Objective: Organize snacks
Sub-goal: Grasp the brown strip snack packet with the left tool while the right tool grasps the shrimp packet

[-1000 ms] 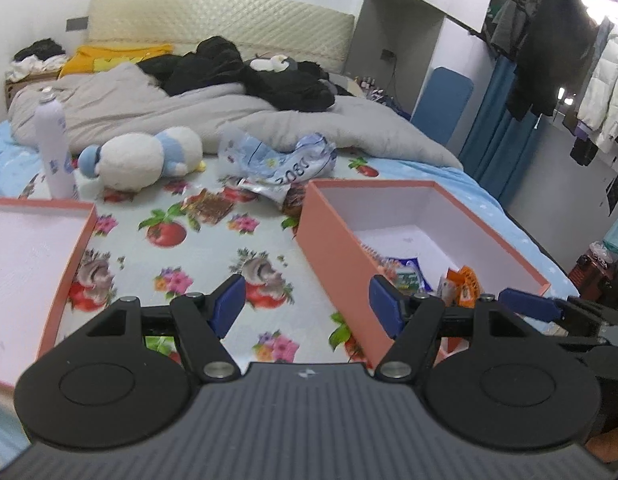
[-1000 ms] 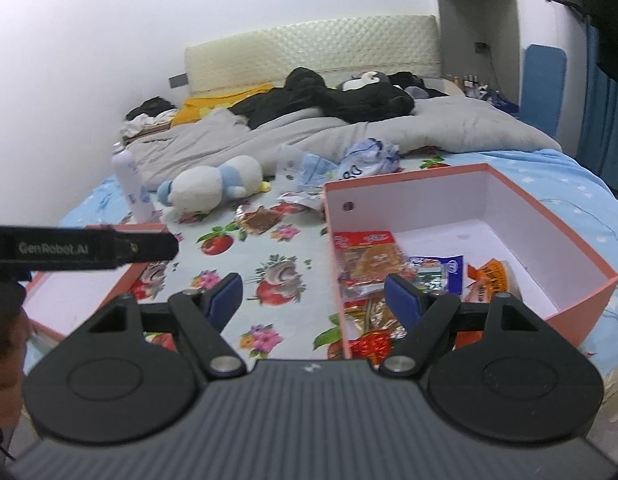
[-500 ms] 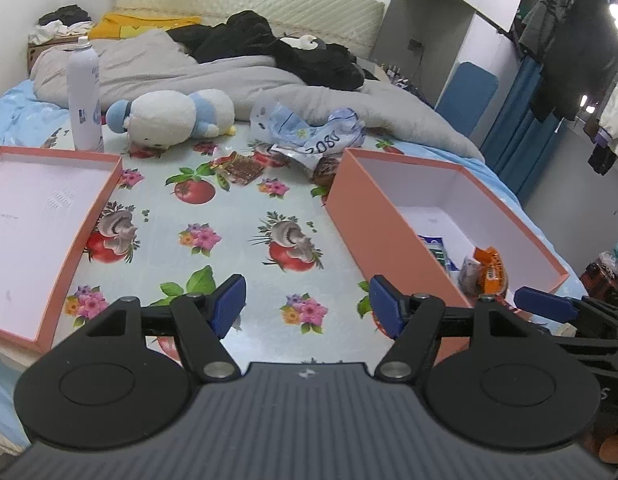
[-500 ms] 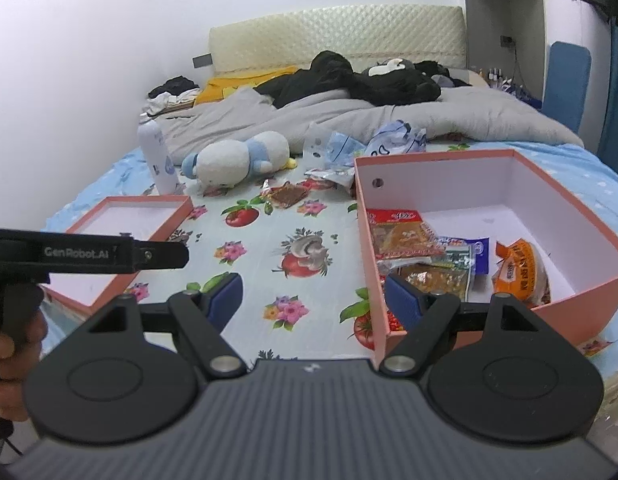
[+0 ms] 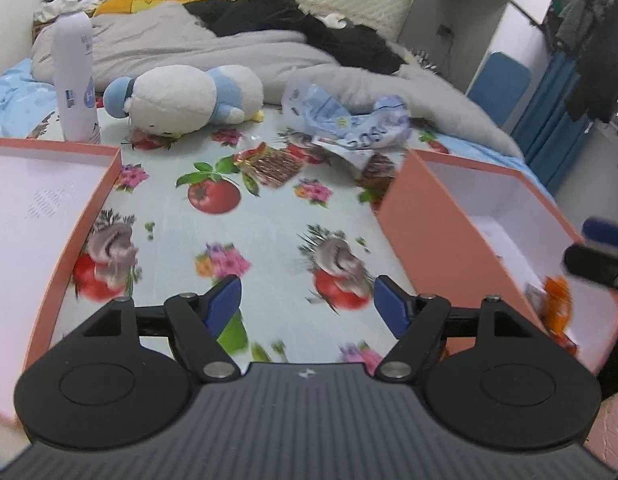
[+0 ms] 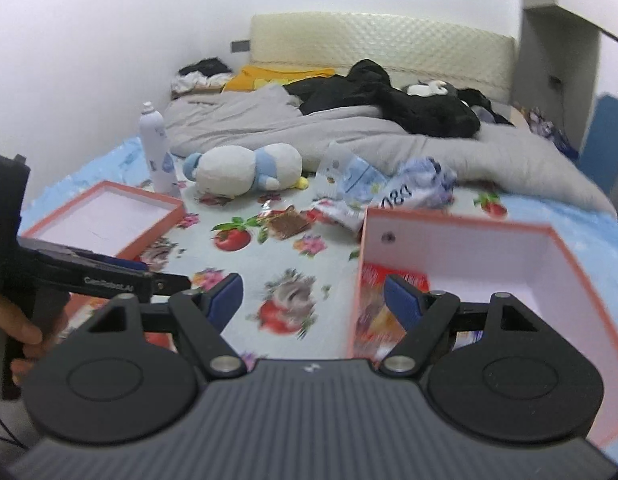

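An orange box (image 5: 425, 216) stands on the right of the floral sheet, also in the right wrist view (image 6: 557, 248); snack packs (image 6: 381, 304) lie inside it. A brown snack pack (image 5: 275, 164) lies on the sheet ahead, also in the right wrist view (image 6: 289, 222). More packs (image 5: 373, 166) lie by crumpled blue-white bags (image 5: 349, 124). My left gripper (image 5: 309, 304) is open and empty above the sheet. My right gripper (image 6: 313, 294) is open and empty by the box's left wall.
The box lid (image 5: 37, 200) lies at the left, open side up. A plush toy (image 5: 185, 98) and a white spray can (image 5: 75, 76) stand behind it. A grey duvet (image 5: 229, 52) with black clothes covers the far bed.
Both grippers have moved forward and lower over the sheet, so the box, lid and loose packs look closer. Both stay open and empty.
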Available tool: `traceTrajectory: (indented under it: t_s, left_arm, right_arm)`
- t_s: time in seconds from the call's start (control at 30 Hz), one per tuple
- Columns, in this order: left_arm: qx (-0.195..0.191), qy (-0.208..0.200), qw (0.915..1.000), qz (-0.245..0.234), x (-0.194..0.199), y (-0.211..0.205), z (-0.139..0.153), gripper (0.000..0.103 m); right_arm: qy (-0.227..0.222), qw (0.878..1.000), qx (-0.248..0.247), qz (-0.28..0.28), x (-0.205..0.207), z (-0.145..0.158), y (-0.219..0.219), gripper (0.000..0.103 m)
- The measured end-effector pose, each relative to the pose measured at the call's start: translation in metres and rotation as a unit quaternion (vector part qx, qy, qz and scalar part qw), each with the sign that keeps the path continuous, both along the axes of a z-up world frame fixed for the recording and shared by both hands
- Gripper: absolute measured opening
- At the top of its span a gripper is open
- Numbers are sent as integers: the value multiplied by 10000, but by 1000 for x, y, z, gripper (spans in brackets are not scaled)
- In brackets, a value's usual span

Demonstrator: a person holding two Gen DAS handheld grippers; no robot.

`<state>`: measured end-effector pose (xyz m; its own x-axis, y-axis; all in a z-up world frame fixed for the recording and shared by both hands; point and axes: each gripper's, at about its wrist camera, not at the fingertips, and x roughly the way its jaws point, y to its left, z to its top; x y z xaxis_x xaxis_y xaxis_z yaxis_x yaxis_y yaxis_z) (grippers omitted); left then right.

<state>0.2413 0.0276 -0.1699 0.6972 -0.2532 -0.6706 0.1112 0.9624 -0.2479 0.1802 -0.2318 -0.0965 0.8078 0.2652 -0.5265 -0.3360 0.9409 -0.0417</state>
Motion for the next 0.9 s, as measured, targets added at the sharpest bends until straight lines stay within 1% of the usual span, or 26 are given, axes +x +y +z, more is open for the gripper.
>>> traceTrajectory:
  t_s: [0.07,0.13,0.2,0.27,0.33,0.43,0.5,0.53,0.63,0.7,0.73,0.77,0.8,0.9]
  left_arm:
    - [66,53,10000,24,27,2,-6,82]
    - [175,103,9998,54,52,3,-9,84]
    - [288,20,9995,-107,73,0,-13,84]
    - [366,72,9991,-207,97,-2,-19,84]
    - [414,87,9987,-300,119,-6,-27,84]
    - [530,187,9978,-339,152,-12,-40,84]
    - [625,156,9971,-412,169,-17,-47,84]
    - [714,134,9963,-467,179,-21,-51,84]
    - [1043,85,9928,-584,203,-31,-61,83]
    - [1190,19,9909,-635,215,-37,-64,83]
    - [1219,-23,9901,-703,221,-40,-65,83]
    - [1252,-42,9891,-770,226,-43,-66,83]
    - [1307,-60,9881,-814,233,-46,-68,83]
    - [1379,-5,9861,-924,252,-51,-77,83]
  right_arm:
    - [73,9998,-135,105,29,3,-2,79]
    - [123,9991,-311,275,57,5,-1,79]
    - [244,9972,-602,366,84,5,2,79]
    - [227,9945,-855,562,106,8,7,79]
    - [324,9935,-810,726,128,9,7,79]
    - [739,9921,-548,853,172,5,8,79]
    - [978,9889,-599,944,201,-2,12,79]
    - [1082,9867,-722,977,216,-7,16,79]
    - [1541,9759,-1011,1168,251,-28,26,79]
    - [1722,9690,-1297,1208,269,-42,34,79]
    - [1774,9645,-1514,1239,278,-50,37,78]
    - [1762,9627,-1636,1238,285,-54,38,78]
    - [1787,9617,-1669,1243,293,-58,37,78]
    - [2163,9532,-1652,1315,318,-69,33,78]
